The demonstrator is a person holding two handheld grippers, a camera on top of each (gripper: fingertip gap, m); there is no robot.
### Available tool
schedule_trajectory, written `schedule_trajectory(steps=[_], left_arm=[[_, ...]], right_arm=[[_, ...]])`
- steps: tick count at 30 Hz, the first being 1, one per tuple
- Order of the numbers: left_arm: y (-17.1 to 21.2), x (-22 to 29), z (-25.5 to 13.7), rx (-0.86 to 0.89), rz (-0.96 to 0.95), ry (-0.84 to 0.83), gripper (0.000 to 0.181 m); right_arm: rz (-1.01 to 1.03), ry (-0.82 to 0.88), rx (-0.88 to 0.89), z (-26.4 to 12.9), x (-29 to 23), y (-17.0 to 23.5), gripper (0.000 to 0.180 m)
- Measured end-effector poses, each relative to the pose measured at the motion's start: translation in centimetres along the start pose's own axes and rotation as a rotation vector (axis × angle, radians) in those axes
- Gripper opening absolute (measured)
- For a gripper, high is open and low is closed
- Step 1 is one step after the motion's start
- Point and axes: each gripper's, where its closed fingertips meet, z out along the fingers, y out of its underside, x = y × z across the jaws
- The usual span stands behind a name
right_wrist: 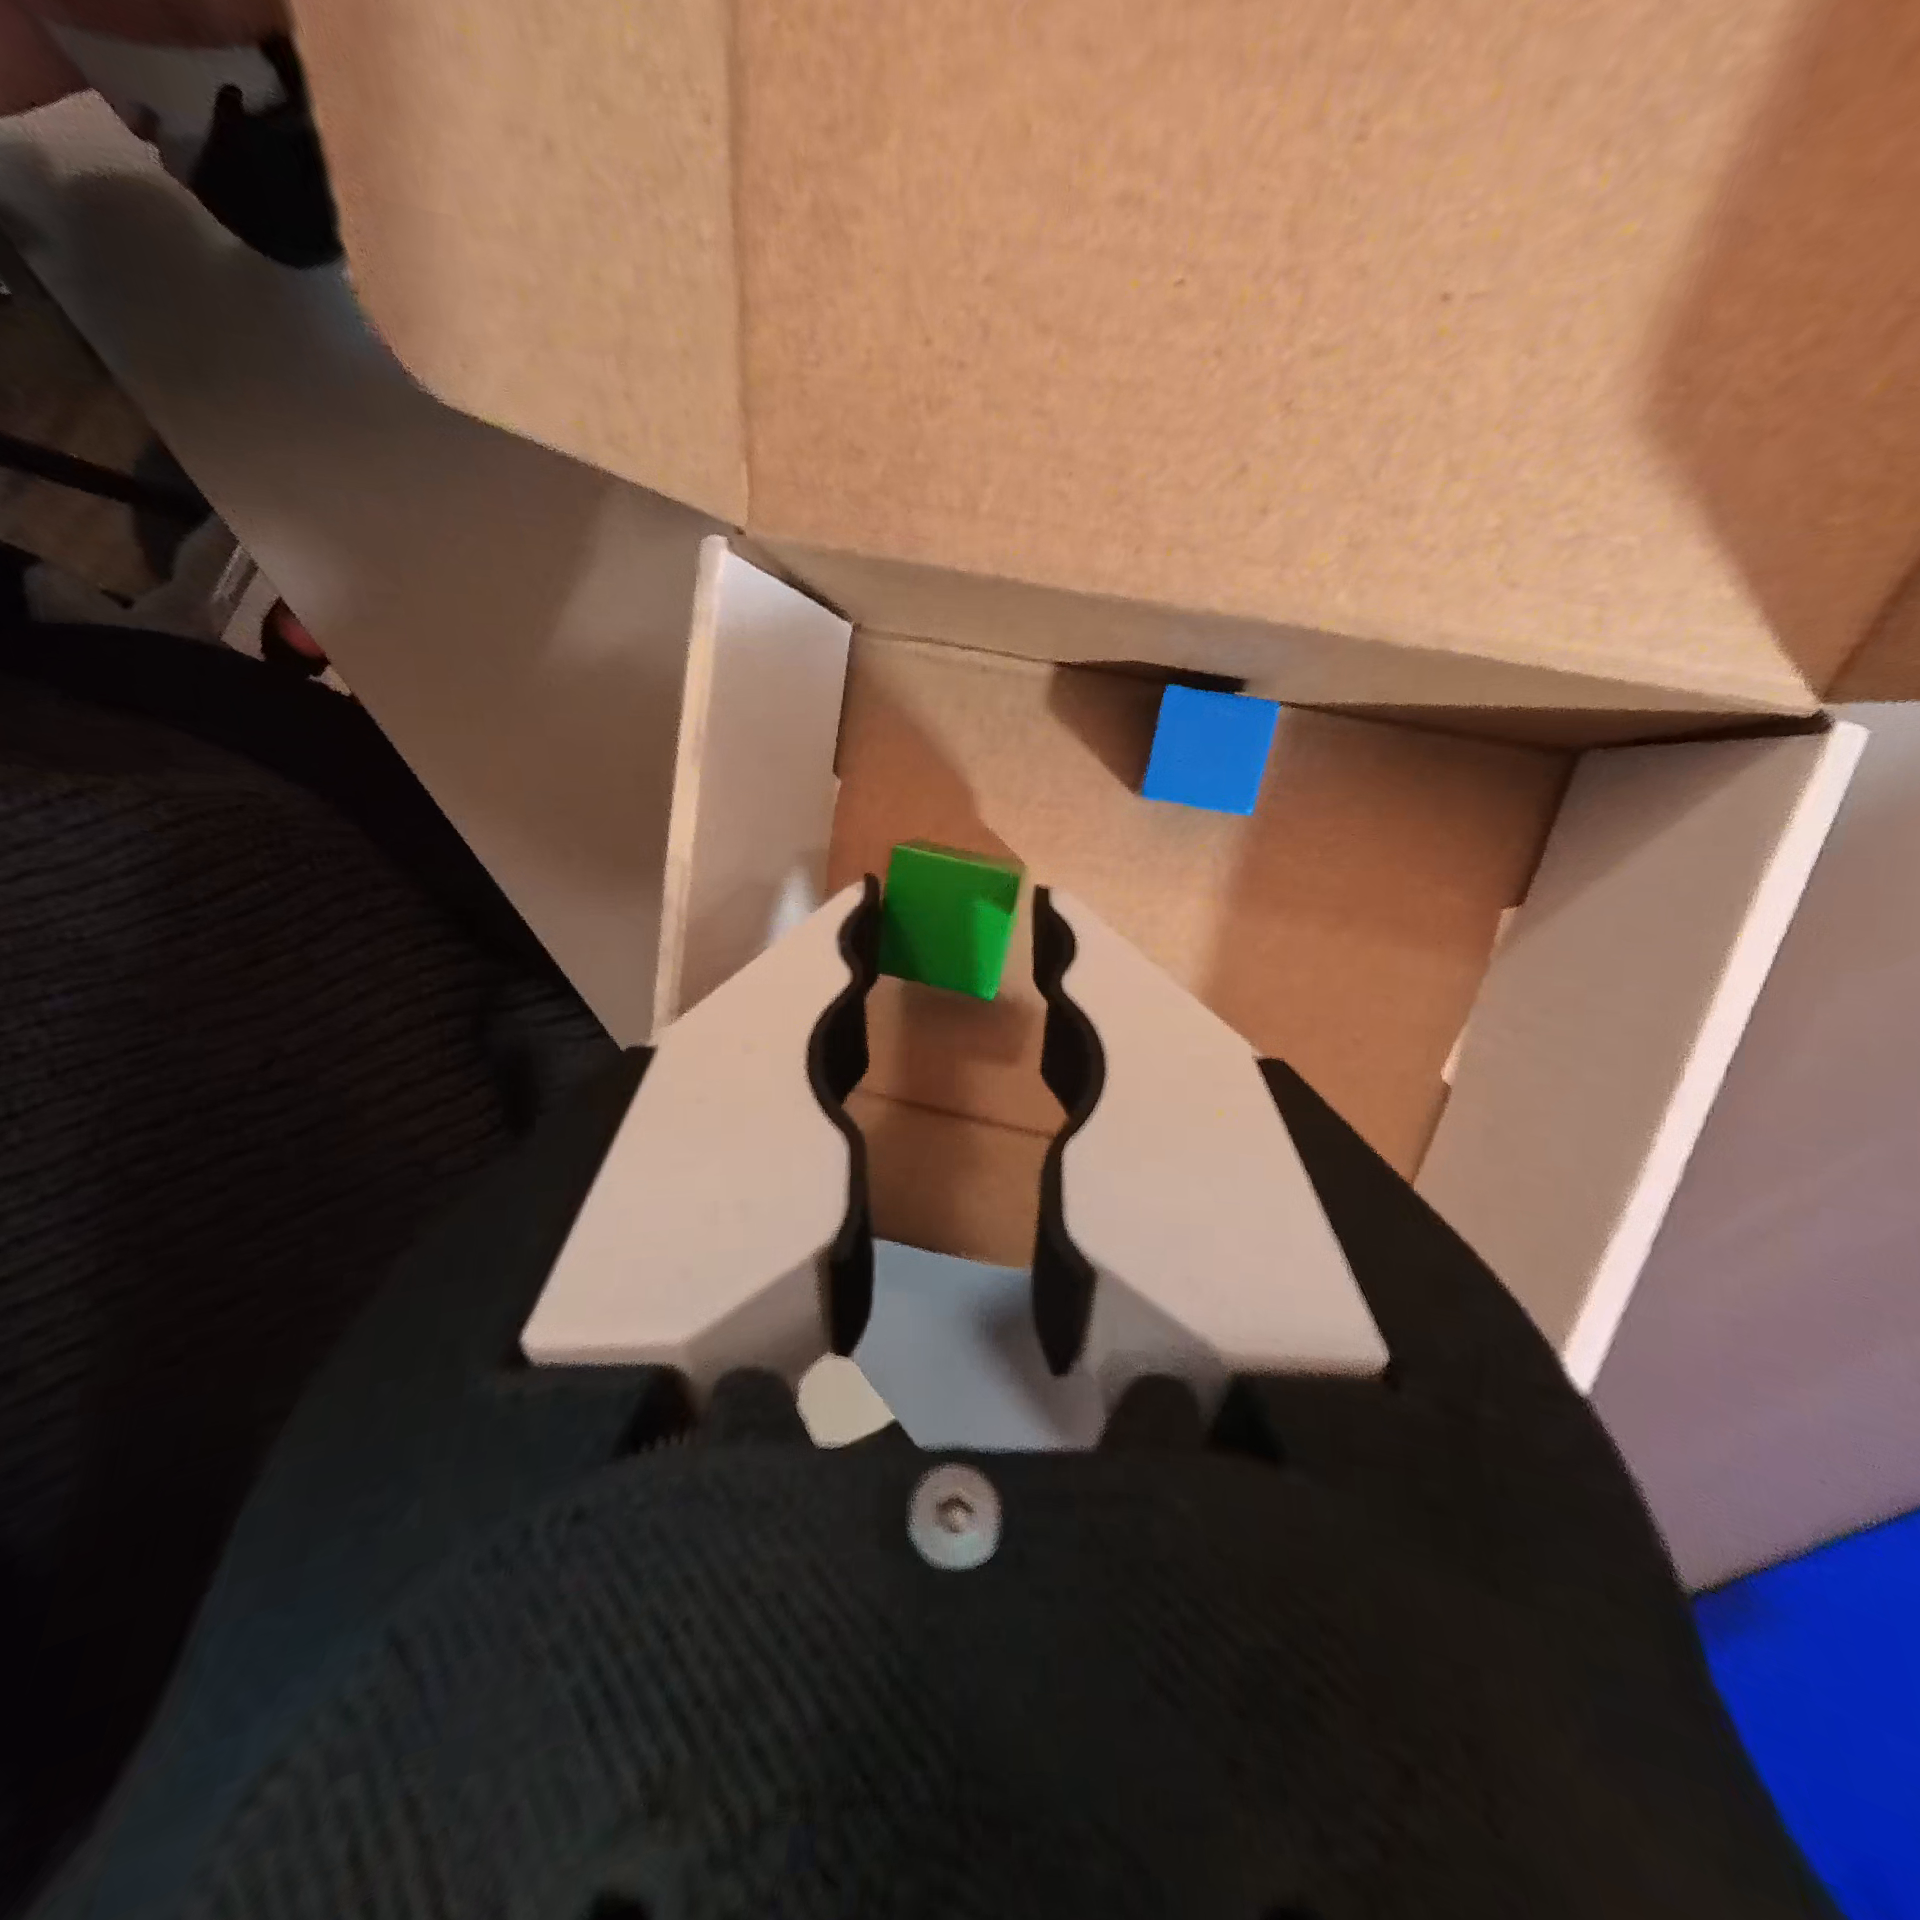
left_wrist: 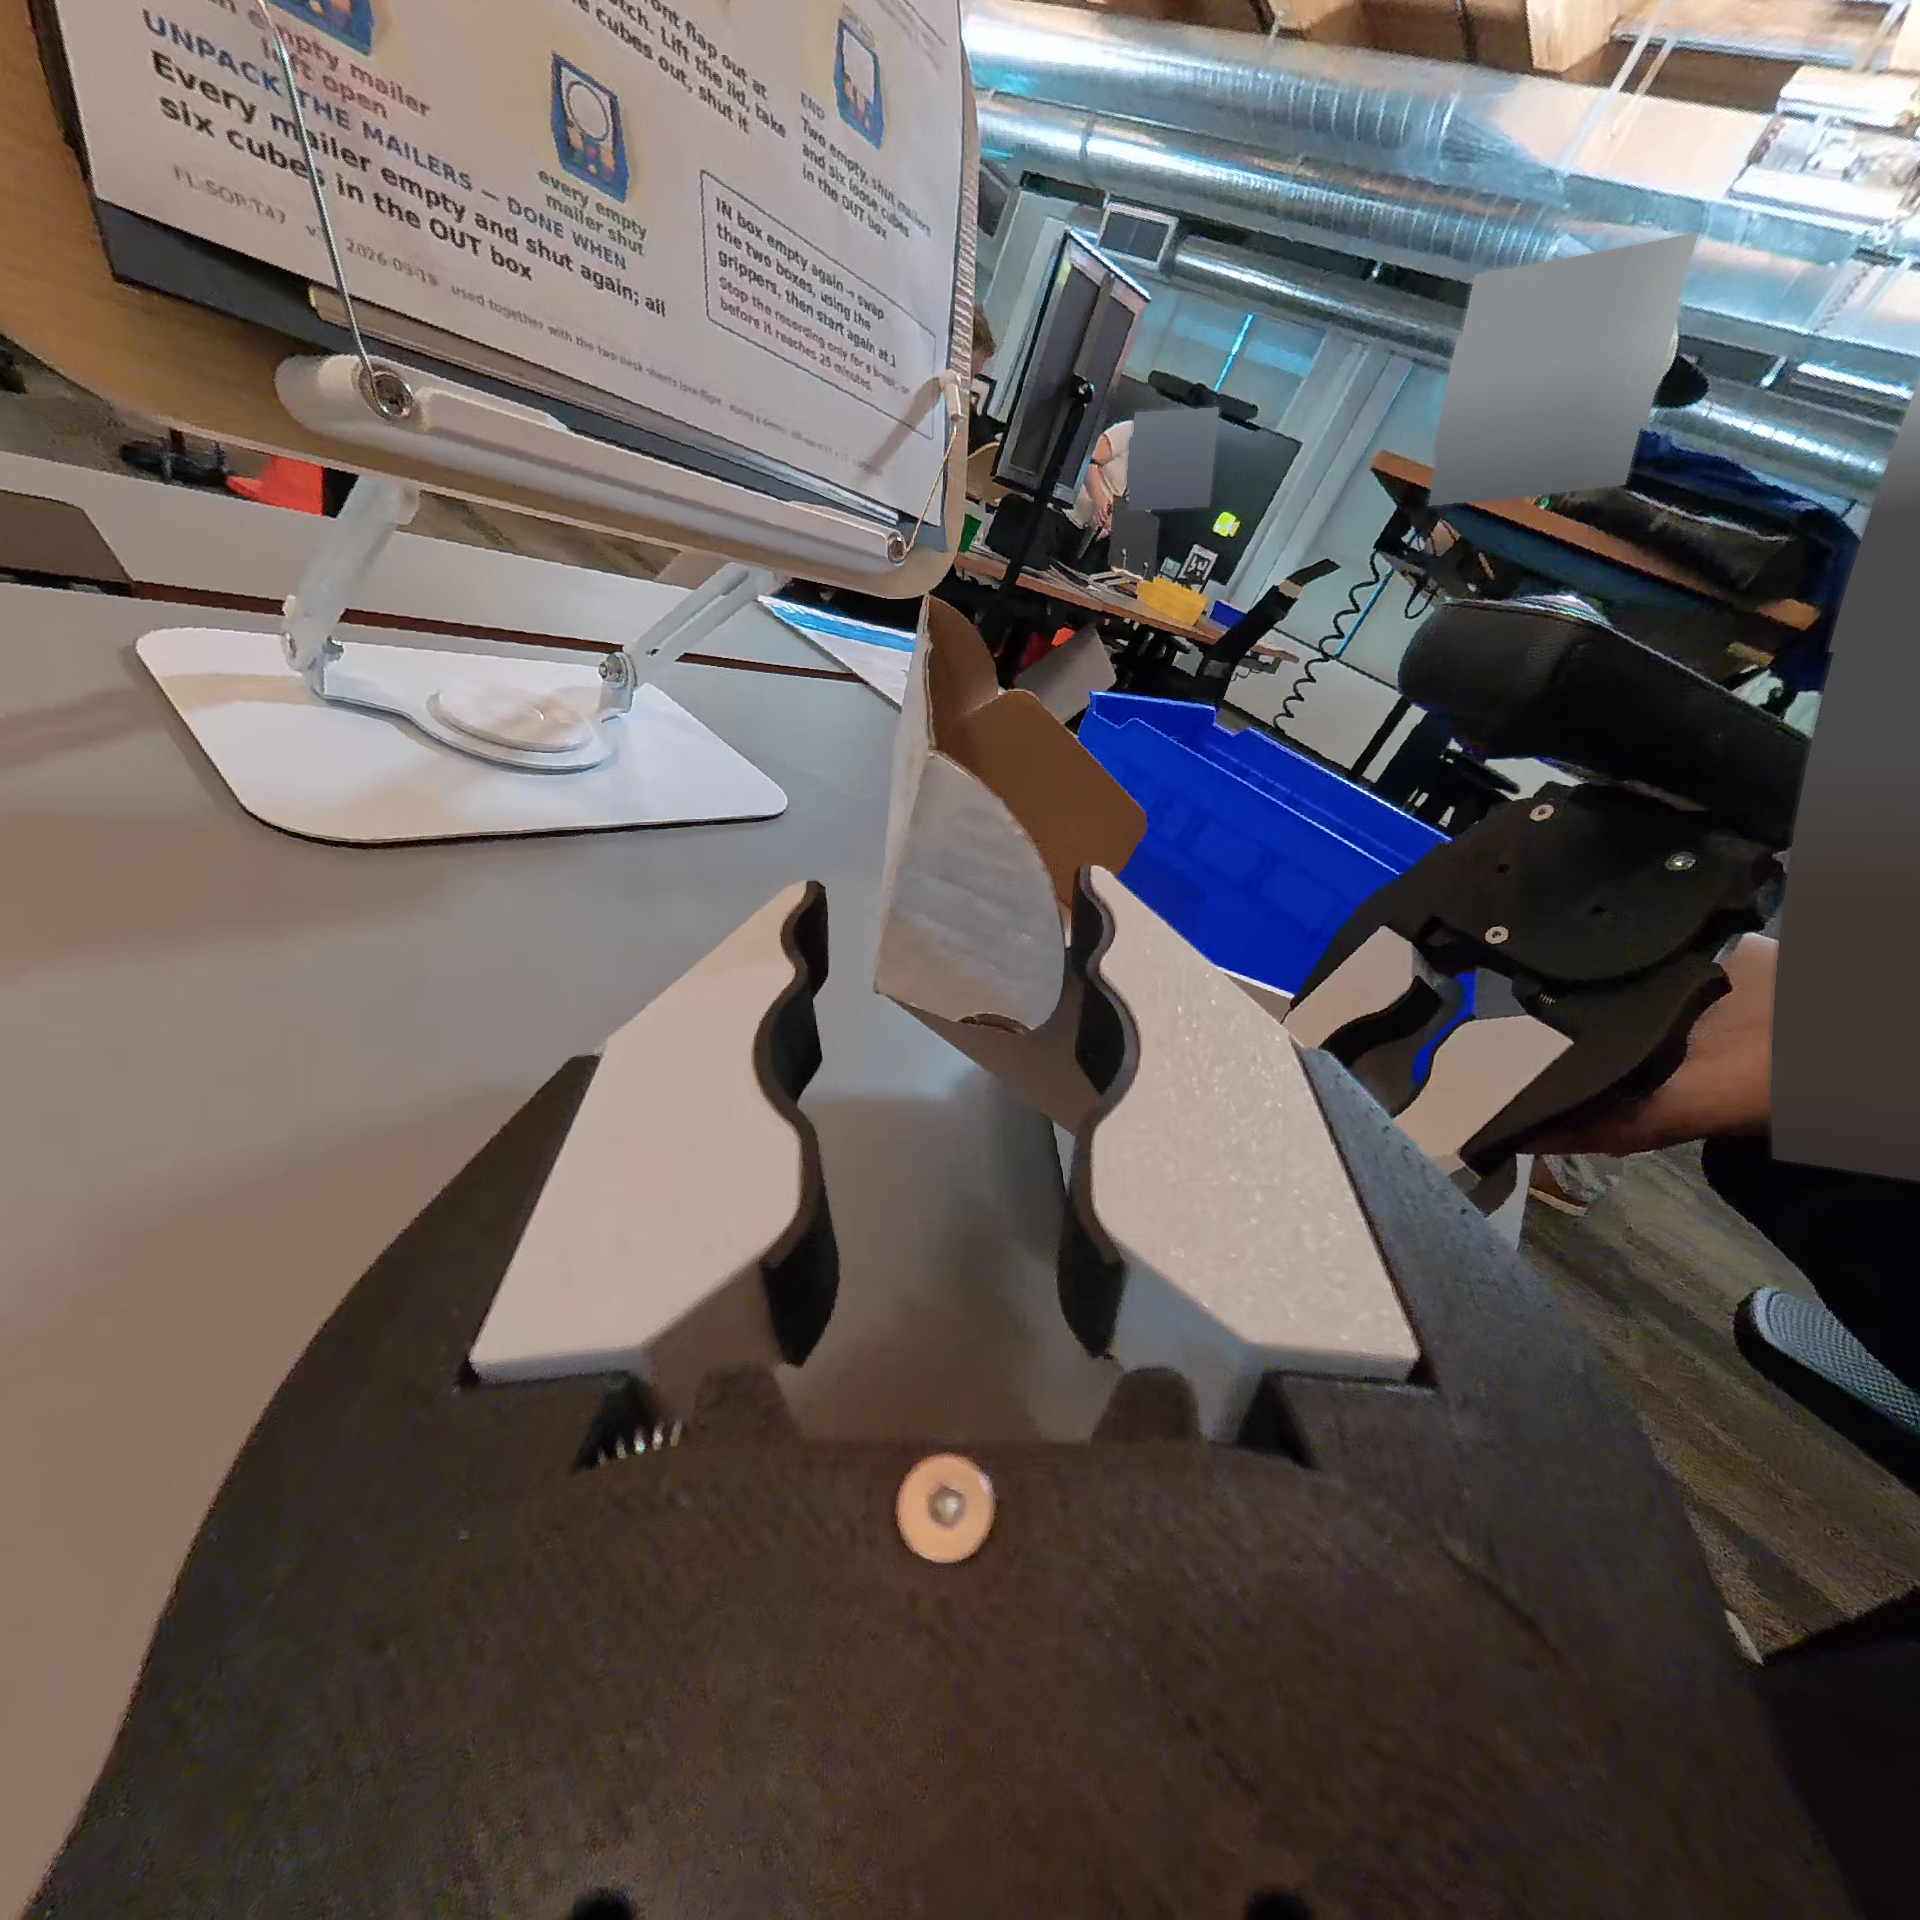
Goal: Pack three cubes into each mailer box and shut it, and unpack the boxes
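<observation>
With the mailer box (right_wrist: 1143, 312) open, the right gripper (right_wrist: 951, 914) straddles a green cube (right_wrist: 940, 920) between parted fingertips, a blue cube (right_wrist: 1205, 748) beyond; the left gripper (left_wrist: 945, 935), fingers apart, props the lid flap (left_wrist: 966, 904).

Open-plan lab/office: exposed silver ducts (left_wrist: 1299, 125) overhead, monitors (left_wrist: 1070, 364) on far desks (left_wrist: 1122, 613), instruction sheet on stand (left_wrist: 457, 727), grey table (left_wrist: 260, 1039).

We see one printed sheet (left_wrist: 540, 177) with readable black headings and small pictures, clipped to a white stand (left_wrist: 457, 727) at far left. The cubes and mailer bear no writing.
</observation>
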Motion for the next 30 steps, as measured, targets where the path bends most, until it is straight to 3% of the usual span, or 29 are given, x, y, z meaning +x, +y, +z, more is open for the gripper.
schedule_trajectory(steps=[5,9,12,14,17,19,24,30], left_arm=[[-0.1,-0.1,0.0,0.0,-0.006,-0.006,0.045],[-0.3,-0.3,-0.3,0.01,0.0,-0.011,0.044],[-0.3,-0.4,-0.3,0.01,-0.005,-0.013,0.044],[-0.3,-0.4,-0.2,0.009,-0.006,-0.013,0.044],[-0.2,-0.3,-0.2,0.008,0.001,-0.014,0.044],[-0.2,-0.2,-0.1,0.006,0.009,-0.017,0.044],[0.0,-0.1,0.0,0.0,0.025,-0.02,0.044],[0.0,-0.3,0.0,-0.003,0.03,-0.023,0.043]], right_arm=[[-0.01,0.019,0.088,-1.5,0.5,-1.2,0.024],[0.107,0.236,0.265,-10.1,6.7,-0.8,0.024],[0.301,0.497,0.295,-17.7,13.5,5.0,0.024],[0.443,0.638,0.226,-20.3,17.5,10.8,0.024],[0.582,0.659,0.09,-19.1,20.9,17.7,0.024],[0.63,0.587,0.08,-17.0,22.0,19.5,0.024],[0.663,0.494,0.04,-13.8,22.7,21.3,0.025],[0.656,0.446,0.051,-13.0,22.4,20.9,0.026]])
